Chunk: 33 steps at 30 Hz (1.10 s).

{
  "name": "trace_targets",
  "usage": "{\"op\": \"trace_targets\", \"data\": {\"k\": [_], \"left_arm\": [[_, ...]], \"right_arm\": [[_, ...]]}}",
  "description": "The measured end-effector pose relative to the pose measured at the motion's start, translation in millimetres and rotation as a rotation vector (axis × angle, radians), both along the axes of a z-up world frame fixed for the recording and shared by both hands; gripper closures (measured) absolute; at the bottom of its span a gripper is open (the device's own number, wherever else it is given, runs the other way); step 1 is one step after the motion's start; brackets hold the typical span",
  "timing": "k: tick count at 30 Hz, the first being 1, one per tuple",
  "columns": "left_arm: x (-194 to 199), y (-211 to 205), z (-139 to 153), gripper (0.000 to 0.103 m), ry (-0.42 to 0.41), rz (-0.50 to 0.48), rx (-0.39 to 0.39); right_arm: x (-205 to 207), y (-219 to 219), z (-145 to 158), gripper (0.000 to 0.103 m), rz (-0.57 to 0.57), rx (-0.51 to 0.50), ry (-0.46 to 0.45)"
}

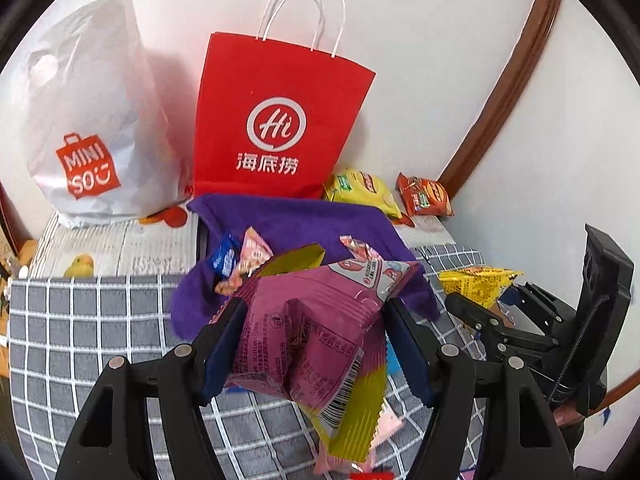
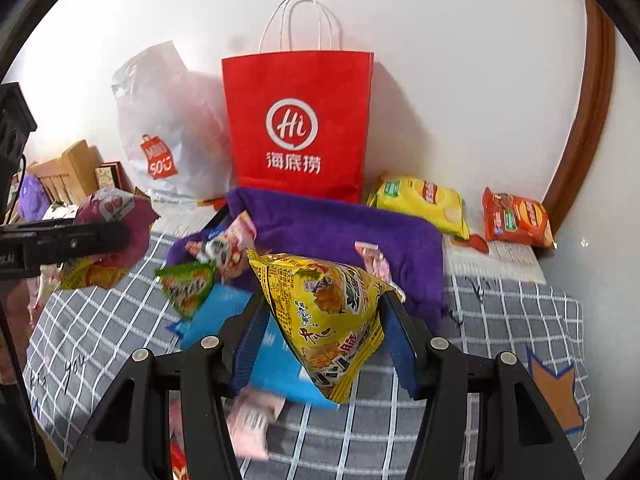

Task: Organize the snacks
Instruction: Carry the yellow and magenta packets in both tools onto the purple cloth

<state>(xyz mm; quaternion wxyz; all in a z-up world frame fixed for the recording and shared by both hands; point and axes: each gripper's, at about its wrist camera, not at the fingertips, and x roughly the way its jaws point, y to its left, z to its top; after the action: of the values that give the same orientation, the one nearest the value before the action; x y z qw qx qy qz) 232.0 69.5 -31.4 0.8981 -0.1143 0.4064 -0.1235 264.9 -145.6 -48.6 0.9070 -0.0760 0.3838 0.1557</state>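
Red paper bag (image 1: 280, 120) carries a white "Hi" logo and white handles. Left of it, a white plastic bag (image 1: 92, 120) bears an orange-red label. In front of the red bag lies a purple towel (image 1: 304, 220) on a grey blanket (image 1: 80, 340) with white grid lines.

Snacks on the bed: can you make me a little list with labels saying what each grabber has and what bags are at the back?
left gripper: shut on a crinkly pink and yellow snack packet
right gripper: shut on a puffy yellow snack packet
back wall: tall red paper bag, white plastic shopping bag
beside red bag: yellow chip packet, orange chip packet
middle: purple towel
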Motion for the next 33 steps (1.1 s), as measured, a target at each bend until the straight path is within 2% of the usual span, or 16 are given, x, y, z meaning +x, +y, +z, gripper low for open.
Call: {"op": "trace_targets", "data": {"k": [8, 19, 24, 26, 30, 33], "left_arm": [[35.1, 6.2, 2.5, 0.034, -0.002, 0.023, -0.02], [89.5, 9.8, 3.2, 0.034, -0.014, 0.062, 0.0], [106.4, 19.2, -16.8, 0.034, -0.006, 0.104, 0.02], [115.6, 22.1, -26.8, 0.034, 0.036, 0.117, 0.034], [120.0, 22.6, -37.5, 0.034, 0.052, 0.108, 0.066], [122.2, 28.5, -42.6, 0.034, 0.065, 0.112, 0.047]], "right_arm": [[41.2, 17.7, 1.2, 0.047, 0.021, -0.005, -0.021], [108.1, 37.0, 5.1, 0.047, 0.034, 0.011, -0.054], [129.0, 42.2, -16.0, 0.047, 0.031, 0.018, -0.027], [136.3, 45.7, -28.6, 0.047, 0.049, -0.006, -0.005], [143.2, 43.3, -50.7, 0.047, 0.063, -0.048, 0.035], [149.7, 34.2, -62.9, 0.047, 0.056, -0.061, 0.077]]}}
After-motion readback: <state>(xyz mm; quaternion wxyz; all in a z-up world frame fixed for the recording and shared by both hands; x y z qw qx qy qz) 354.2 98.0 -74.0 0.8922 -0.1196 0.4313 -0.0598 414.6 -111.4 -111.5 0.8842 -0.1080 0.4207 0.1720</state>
